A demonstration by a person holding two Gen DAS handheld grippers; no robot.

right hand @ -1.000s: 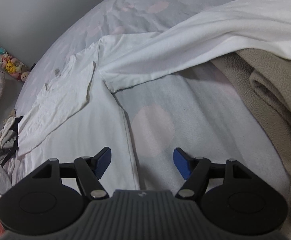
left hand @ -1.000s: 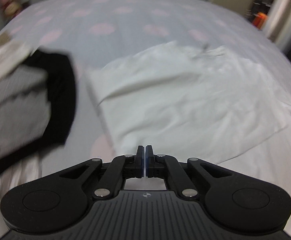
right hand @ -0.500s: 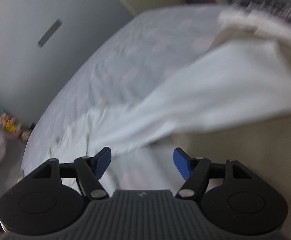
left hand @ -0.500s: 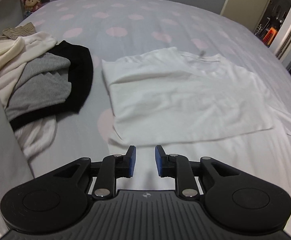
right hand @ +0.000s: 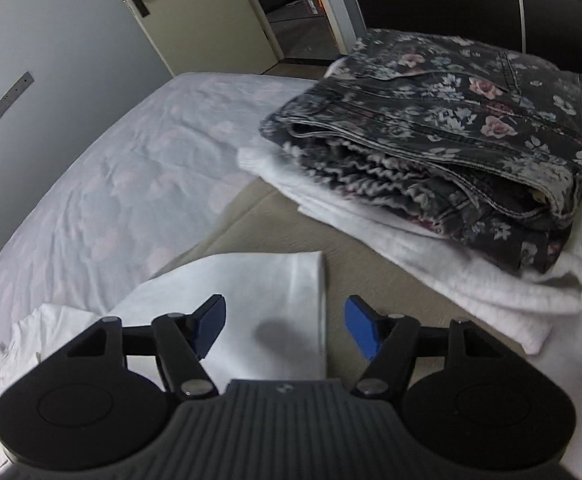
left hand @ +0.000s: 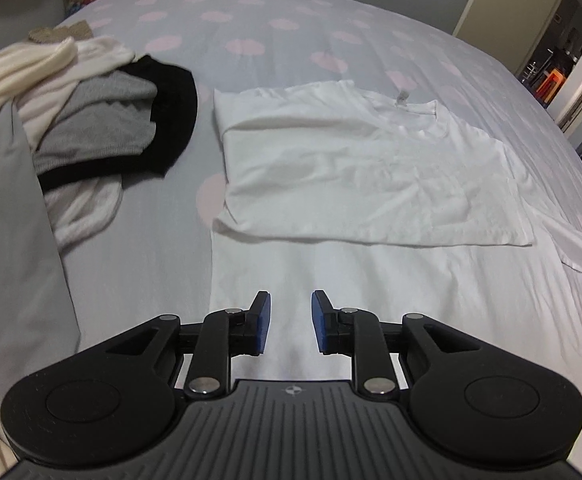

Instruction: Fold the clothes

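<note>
Shirt (left hand: 355,168), white, half-folded, lightly creased

The white cotton T-shirt (left hand: 355,168) lies flat mid-bed on the grey pink-dotted bedsheet (left hand: 275,24). The heap of grey, black and cream knitwear (left hand: 103,120) lies to its left. The folded floral denim garment (right hand: 451,132) rests on a white folded towel (right hand: 471,276).
</note>
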